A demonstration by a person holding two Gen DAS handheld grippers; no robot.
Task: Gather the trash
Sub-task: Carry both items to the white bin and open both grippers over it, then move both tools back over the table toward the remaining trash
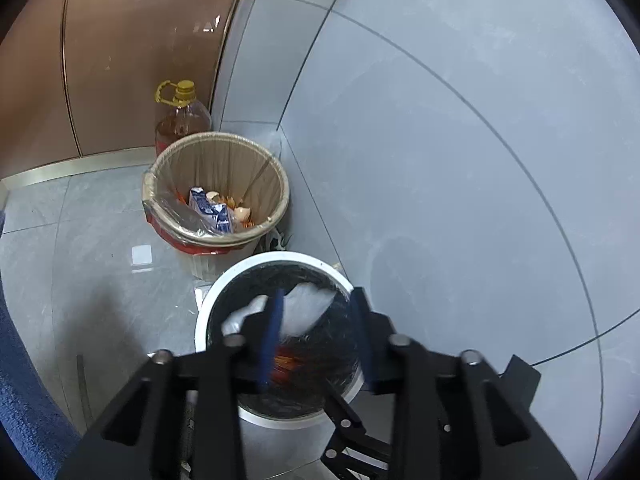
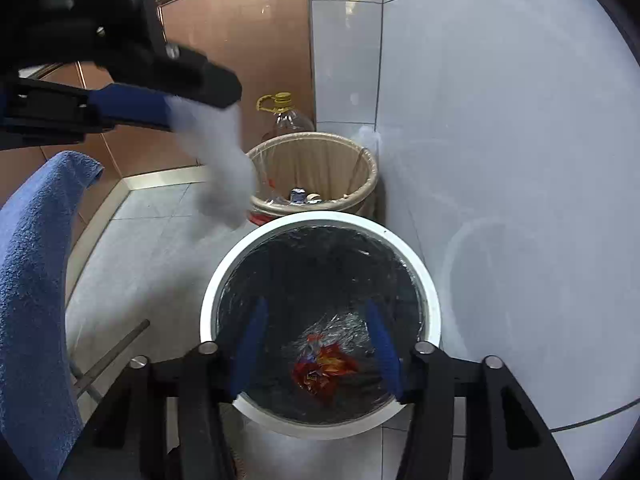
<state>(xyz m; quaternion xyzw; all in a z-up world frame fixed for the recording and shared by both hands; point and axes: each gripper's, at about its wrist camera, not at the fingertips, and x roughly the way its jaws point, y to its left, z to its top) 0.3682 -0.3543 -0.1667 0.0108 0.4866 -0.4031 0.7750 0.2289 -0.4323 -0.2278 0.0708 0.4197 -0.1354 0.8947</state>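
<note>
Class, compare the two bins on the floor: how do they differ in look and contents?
The white-rimmed bin has a black liner; the tan bin has a clear one. The white-rimmed bin holds a red-orange wrapper; the tan bin holds a blue carton and eggshells. The white-rimmed bin stands nearer the cameras, the tan bin behind it by the oil bottle. Both are round, open and lined.

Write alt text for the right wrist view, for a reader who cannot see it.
The right claw hangs open over a white-rimmed bin lined with a black bag, a red wrapper at its bottom. At upper left, the left claw has a blurred white tissue at its tips above the rim. A beige-lined bin and an oil bottle stand behind.
</note>
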